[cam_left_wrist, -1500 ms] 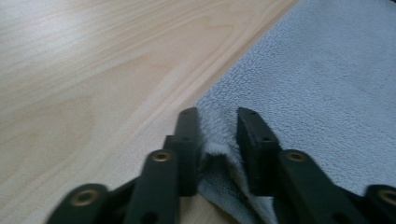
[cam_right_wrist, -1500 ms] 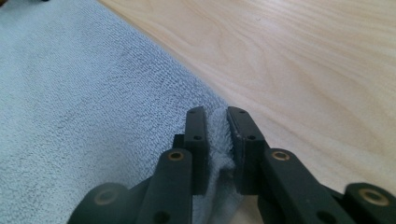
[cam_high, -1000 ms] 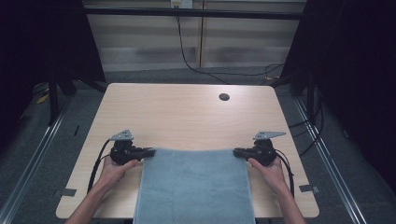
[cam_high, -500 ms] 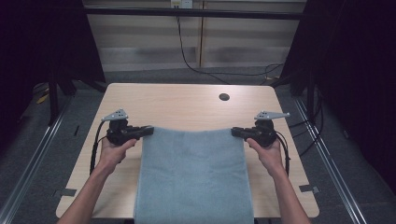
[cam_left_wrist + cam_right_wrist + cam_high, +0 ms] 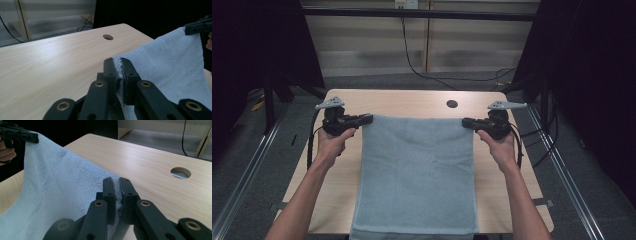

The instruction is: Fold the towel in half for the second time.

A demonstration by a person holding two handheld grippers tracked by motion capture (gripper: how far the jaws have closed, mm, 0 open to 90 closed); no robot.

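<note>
The left claw (image 5: 368, 118) pinches the far left corner of the light blue towel (image 5: 417, 175), and the right claw (image 5: 466, 121) pinches its far right corner. The towel's far edge hangs taut between them above the wooden surface (image 5: 412, 102), its near end draping over the front edge.

The towel's (image 5: 417, 175) near hem ran off the bottom edge of the high view, so how far it hung past the counter (image 5: 412, 102) couldn't be told. The person's forearms were cut off there too. In the left gripper view, the towel corner vanished between the left tongs (image 5: 118, 65); same story at the right tongs (image 5: 116, 185).
</note>
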